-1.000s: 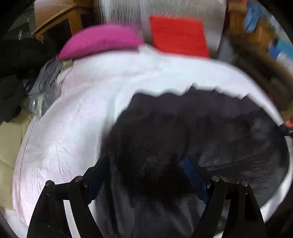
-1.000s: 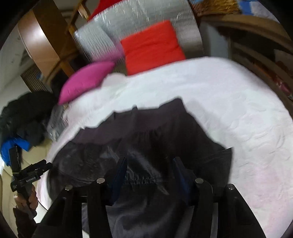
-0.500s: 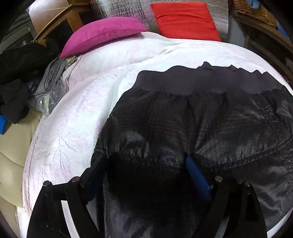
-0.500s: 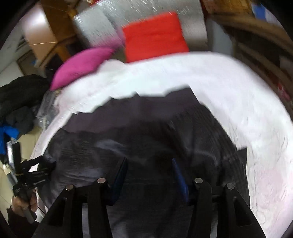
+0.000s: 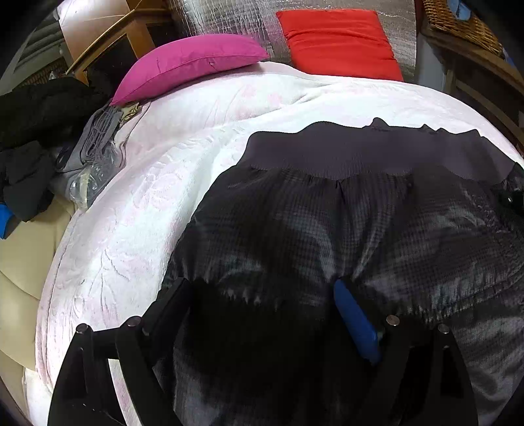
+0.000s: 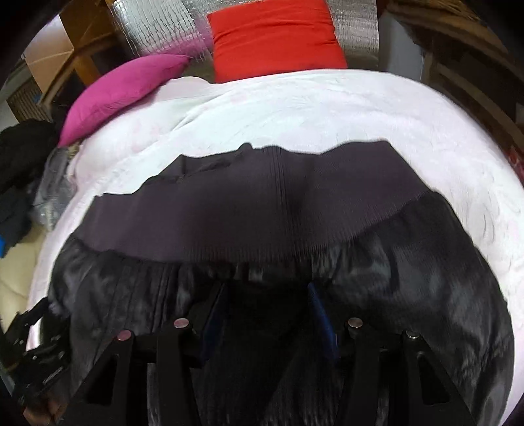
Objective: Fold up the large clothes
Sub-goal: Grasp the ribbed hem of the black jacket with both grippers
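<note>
A large black quilted jacket point(image 5: 344, 229) with a ribbed grey hem band point(image 5: 360, 154) lies spread on the white bed cover point(image 5: 147, 203). It also fills the right wrist view point(image 6: 409, 278), with the hem band point(image 6: 262, 209) at the far side. My left gripper point(image 5: 262, 295) stands wide with jacket fabric between its blue-padded fingers point(image 5: 355, 322). My right gripper point(image 6: 267, 295) also has jacket fabric bunched between its fingers point(image 6: 319, 311). The fingertips are partly buried in the dark cloth. The left gripper also shows at the lower left of the right wrist view point(image 6: 36, 357).
A magenta pillow point(image 5: 190, 62) and a red cushion point(image 5: 337, 42) lie at the head of the bed against a silver panel point(image 5: 229, 16). Dark clothes point(image 5: 36, 131) and a grey garment in plastic point(image 5: 95, 164) are piled at the bed's left side. Wooden furniture point(image 5: 475, 65) stands to the right.
Both grippers have swung the jacket forward and down; it now lies spread flat on the bed with the hem band stretched out at the far side. The views are steadier.
</note>
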Demonstrator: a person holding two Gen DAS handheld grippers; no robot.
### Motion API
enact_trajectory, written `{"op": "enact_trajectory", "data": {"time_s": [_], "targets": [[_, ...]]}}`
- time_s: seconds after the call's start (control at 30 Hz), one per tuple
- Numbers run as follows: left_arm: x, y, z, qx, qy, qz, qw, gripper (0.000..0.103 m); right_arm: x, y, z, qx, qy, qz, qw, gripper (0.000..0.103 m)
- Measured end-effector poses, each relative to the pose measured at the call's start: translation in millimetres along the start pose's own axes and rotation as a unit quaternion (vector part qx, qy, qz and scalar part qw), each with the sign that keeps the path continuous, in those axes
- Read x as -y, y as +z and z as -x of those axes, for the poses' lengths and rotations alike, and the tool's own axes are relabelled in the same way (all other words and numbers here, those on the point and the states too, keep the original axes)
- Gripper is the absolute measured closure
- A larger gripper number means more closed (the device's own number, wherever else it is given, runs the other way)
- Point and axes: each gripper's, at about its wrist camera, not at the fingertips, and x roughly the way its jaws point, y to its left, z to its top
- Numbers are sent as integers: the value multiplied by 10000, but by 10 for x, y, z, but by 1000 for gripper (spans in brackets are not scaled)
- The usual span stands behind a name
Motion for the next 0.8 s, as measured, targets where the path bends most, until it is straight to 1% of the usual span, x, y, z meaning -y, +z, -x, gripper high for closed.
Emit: {"op": "enact_trajectory", "data": {"time_s": [0.17,0.33,0.43,0.53,0.67,0.77,0.8], "targets": [[17,43,-74,12,8,40,10000,13,15,123,-106,73,-11,-129,9999,49],[42,45,-78,38,84,46,9999,12,20,88,37,179,103,-269,9994,49],[35,38,-66,41,89,59,9999,12,24,-12,319,317,288,-191,9989,49],[35,28,-54,59,135,61,9999,10,-62,-133,566,454,292,95,9985,49],[20,-3,-47,107,214,143,9996,6,-78,-367,768,326,305,196,9988,49],[-4,-19,-56,110,230,251,9994,3,-79,-539,805,225,190,249,9993,49],[-11,-16,-60,99,245,279,9993,2,-80,-597,775,167,90,275,9994,49]]}}
